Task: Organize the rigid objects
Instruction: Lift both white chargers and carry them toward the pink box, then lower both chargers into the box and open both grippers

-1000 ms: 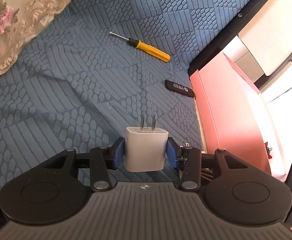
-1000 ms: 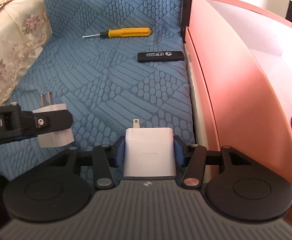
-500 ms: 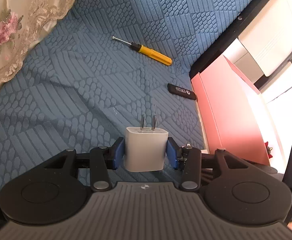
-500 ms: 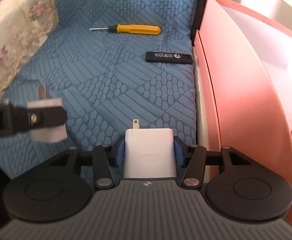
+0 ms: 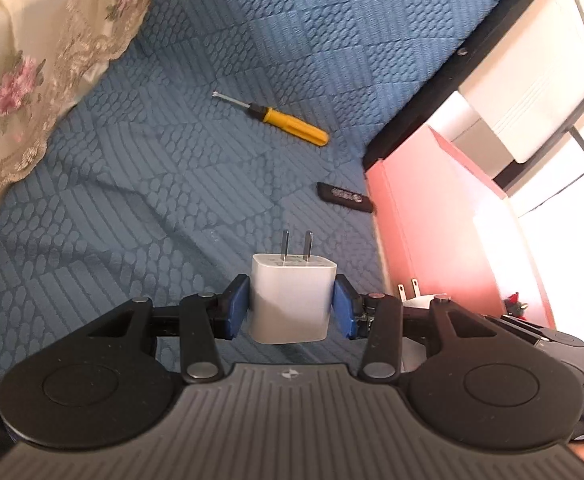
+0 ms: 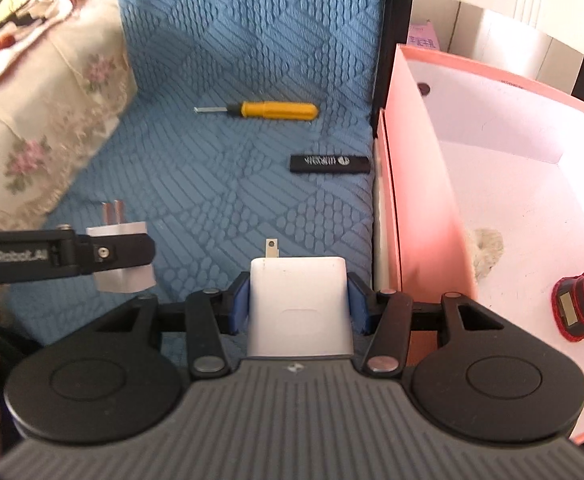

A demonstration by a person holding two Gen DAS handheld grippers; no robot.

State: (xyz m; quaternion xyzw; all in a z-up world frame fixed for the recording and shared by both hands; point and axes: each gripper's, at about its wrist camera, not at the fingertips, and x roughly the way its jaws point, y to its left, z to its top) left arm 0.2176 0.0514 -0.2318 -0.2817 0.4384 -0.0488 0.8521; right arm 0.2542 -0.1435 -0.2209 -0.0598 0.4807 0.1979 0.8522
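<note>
White plastic fills both of my grips. My left gripper (image 5: 292,306) has its jaws clenched on a small white charger (image 5: 292,300), blue pads pressed to its two sides, the two flat prongs pointing forward and away from me. My right gripper (image 6: 298,306) has its jaws clamped the same way on a wider white charger (image 6: 299,308), of which only one prong shows, sticking out ahead near its left corner. Both chargers are held up off the blue quilted bedspread (image 5: 172,184), not resting on it.

From the right wrist view, my left gripper reaches in from the left edge, its charger beside and apart from the wider one. From the left wrist view, the wider charger's prongs peek out just behind my right-hand linkage.

Farther out on the bedspread lie a yellow-handled screwdriver (image 6: 268,110), its metal tip pointing left, and nearer to me a black USB stick (image 6: 330,164) with pale lettering, lying close to the edge of the bedspread. Just to the right of that edge stands a pink box (image 6: 420,200) with a white inside; a red and black object (image 6: 580,304) sits in it at the right, and something pale and fuzzy (image 6: 486,252) lies against its near wall. A cream floral cloth with lace trim (image 5: 32,80) covers the left side of the bedspread.
</note>
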